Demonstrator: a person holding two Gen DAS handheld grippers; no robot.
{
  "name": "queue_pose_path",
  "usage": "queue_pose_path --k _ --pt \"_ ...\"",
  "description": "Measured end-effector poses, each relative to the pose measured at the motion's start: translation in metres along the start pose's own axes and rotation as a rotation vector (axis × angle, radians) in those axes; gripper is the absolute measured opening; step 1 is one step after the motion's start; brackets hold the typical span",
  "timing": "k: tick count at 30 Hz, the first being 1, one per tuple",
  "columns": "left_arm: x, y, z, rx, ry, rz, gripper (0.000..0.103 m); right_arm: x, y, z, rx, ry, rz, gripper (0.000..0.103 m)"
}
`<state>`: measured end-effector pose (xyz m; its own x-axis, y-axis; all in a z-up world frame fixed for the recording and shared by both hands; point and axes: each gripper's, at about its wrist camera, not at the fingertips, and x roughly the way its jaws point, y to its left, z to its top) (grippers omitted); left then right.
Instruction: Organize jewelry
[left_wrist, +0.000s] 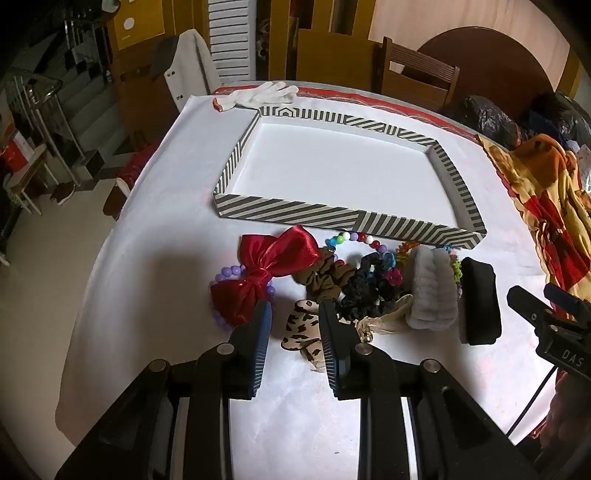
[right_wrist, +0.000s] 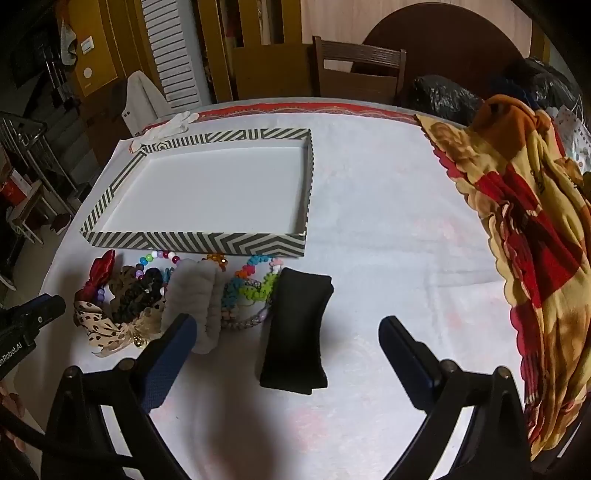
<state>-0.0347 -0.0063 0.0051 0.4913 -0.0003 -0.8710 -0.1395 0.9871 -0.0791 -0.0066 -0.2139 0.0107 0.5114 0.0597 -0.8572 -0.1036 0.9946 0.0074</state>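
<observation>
Left gripper, jaws parted narrowly and holding nothing, straddles a leopard-print scrunchie lying on the white tablecloth. Right gripper, jaws spread wide and empty, frames a black headband, a flat folded band lying between its fingers but apart from both. Beyond the grippers, a row of accessories: red satin bow, brown scrunchie, black scrunchie, grey fluffy band, coloured bead bracelet. Behind the row, just beside it, lies a striped shallow tray with a white floor.
</observation>
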Motion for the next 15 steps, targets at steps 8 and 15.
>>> queue_pose_path --k 8,15 --pt "0.0009 0.0024 -0.0018 -0.017 0.004 0.005 0.019 0.002 0.0003 0.0012 -0.007 0.001 -0.009 0.101" --pt "0.0027 0.0043 -0.0023 -0.027 0.01 0.0 0.019 0.0014 0.0016 0.0006 -0.023 0.005 -0.012 0.101"
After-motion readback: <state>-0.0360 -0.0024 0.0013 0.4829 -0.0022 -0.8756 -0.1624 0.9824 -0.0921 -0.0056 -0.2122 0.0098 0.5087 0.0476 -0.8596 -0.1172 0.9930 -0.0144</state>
